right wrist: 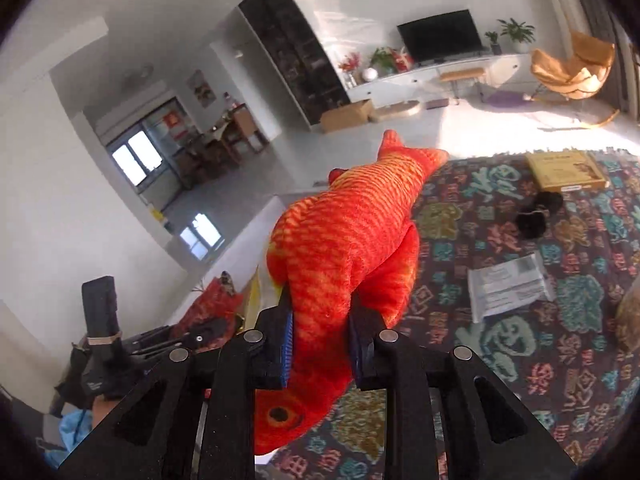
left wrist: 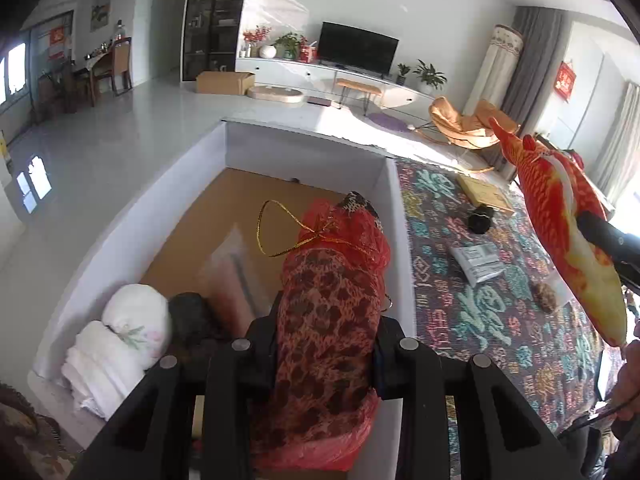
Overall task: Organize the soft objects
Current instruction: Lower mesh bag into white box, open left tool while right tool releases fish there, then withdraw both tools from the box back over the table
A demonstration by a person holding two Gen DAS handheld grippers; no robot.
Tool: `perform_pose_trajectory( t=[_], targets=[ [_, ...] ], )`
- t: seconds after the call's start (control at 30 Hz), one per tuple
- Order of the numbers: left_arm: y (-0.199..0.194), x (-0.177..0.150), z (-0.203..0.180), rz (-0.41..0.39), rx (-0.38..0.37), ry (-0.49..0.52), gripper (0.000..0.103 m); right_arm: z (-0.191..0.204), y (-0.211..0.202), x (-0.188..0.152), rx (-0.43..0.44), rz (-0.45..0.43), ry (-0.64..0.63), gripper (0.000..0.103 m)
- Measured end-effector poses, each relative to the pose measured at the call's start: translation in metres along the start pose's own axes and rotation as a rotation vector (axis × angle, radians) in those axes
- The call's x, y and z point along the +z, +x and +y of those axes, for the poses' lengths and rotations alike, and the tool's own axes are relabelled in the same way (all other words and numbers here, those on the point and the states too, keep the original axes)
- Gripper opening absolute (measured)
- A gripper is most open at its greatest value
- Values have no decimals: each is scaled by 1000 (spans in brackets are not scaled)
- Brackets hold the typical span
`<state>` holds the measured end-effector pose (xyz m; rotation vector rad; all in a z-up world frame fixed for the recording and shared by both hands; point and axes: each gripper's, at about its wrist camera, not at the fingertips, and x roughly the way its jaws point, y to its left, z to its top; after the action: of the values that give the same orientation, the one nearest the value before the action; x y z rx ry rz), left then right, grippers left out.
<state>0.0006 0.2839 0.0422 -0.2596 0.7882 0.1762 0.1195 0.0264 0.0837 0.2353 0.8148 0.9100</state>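
Left gripper (left wrist: 326, 344): we hold it clenched on a leopard-print bundle (left wrist: 328, 320) wrapped in red mesh, the black fingers (left wrist: 262, 344) pressing its sides.
Bundle: we see it lifted above the white box (left wrist: 192, 172), its far end tied with a gold cord (left wrist: 276, 232) that loops out to the left.
Right gripper (right wrist: 322, 340): we have it grasping an orange plush fish (right wrist: 344, 240), the blue-edged pads (right wrist: 286, 344) squeezed into its body just behind the head.
Fish: we see its eye (right wrist: 280, 414) low beside the gripper and its tail (right wrist: 404, 152) pointing away, the whole toy hanging in the air over the patterned rug (right wrist: 520, 320).
Box contents: we see rolled white cloths (left wrist: 120, 344) in the near left corner, a dark soft object (left wrist: 190, 316) just beside them, and a clear plastic packet (left wrist: 232, 276) lying on the brown cardboard floor.
Rug items: we see a grey printed pouch (right wrist: 508, 284), a black fuzzy object (right wrist: 536, 216) and a flat yellow-brown carton (right wrist: 564, 170) lying well apart on the rug, beside the box.
Far room: we see a television (left wrist: 358, 48) on a long white cabinet (left wrist: 320, 72), potted plants, a cardboard box (left wrist: 224, 82) on the floor and an orange rocking chair (left wrist: 464, 124).
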Motion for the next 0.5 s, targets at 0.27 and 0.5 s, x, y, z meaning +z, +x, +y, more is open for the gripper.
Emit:
perform_pose_trajectory(
  t=[0.27, 0.5],
  targets=[
    [-4, -19, 54, -73, 232, -61, 99, 4, 58, -32, 43, 102, 22, 76],
    [2, -29, -14, -82, -15, -71, 99, -100, 11, -88, -488, 68, -116, 76]
  ],
)
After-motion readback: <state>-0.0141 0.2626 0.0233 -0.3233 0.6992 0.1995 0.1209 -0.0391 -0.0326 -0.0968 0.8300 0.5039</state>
